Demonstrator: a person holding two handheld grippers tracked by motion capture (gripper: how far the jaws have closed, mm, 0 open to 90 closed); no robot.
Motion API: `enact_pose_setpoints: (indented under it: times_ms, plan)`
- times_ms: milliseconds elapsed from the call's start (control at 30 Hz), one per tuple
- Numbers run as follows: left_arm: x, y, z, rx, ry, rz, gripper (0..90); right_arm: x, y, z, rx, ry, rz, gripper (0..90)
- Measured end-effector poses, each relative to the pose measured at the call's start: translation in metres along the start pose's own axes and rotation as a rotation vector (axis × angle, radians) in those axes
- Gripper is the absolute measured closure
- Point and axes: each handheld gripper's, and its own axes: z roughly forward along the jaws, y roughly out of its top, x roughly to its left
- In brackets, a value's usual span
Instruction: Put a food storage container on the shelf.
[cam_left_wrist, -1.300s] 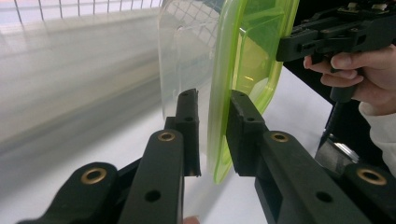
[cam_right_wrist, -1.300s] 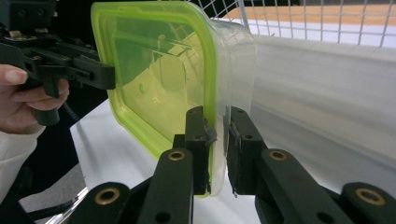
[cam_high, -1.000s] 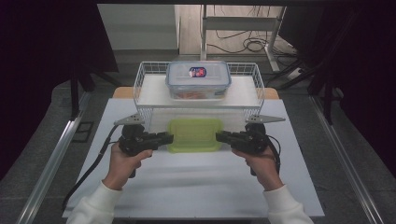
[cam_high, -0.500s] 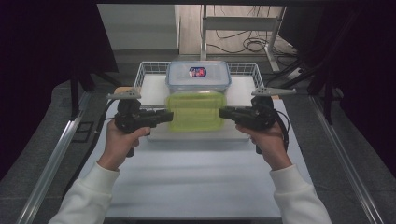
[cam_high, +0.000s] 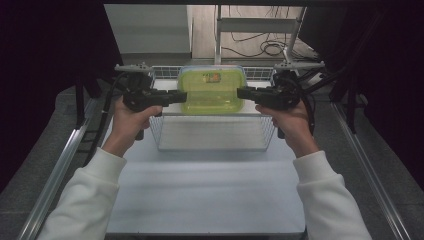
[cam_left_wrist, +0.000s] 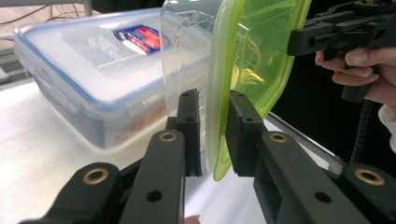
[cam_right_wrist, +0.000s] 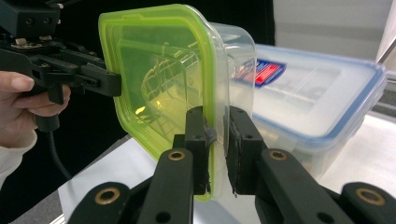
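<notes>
Above the wire rack (cam_high: 215, 135): green-lidded container (cam_high: 212, 91), held level over the blue-lidded box (cam_left_wrist: 93, 70).
Left gripper (cam_high: 182, 96): jaws clamped on its left rim.
Right gripper (cam_high: 241, 93): jaws clamped on its right rim.

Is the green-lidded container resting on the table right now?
No, both grippers hold the green-lidded container by its edges in the air above the wire basket.

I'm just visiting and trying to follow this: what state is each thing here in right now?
Green-lidded container: lid on, lifted off the table, held at both ends above the wire basket.
Blue-rimmed container: lid on, resting on the shelf behind it.
Wire basket: upright on the table.
Left hand-held gripper: shut on the green lid's edge.
Right hand-held gripper: shut on the opposite edge.
</notes>
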Motion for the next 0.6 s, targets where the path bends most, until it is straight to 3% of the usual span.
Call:
enact_pose_setpoints:
  times_ms: [433, 600]
  plan:
    - [0.021, 0.037, 0.014, 0.023, 0.012, -0.034, 77.9, -0.025, 0.034, 0.012, 0.007, -0.006, 0.044, 79.6]
    - [0.031, 0.045, 0.019, 0.032, 0.011, -0.050, 77.9, -0.040, 0.041, 0.020, 0.020, 0.004, 0.100, 79.7]
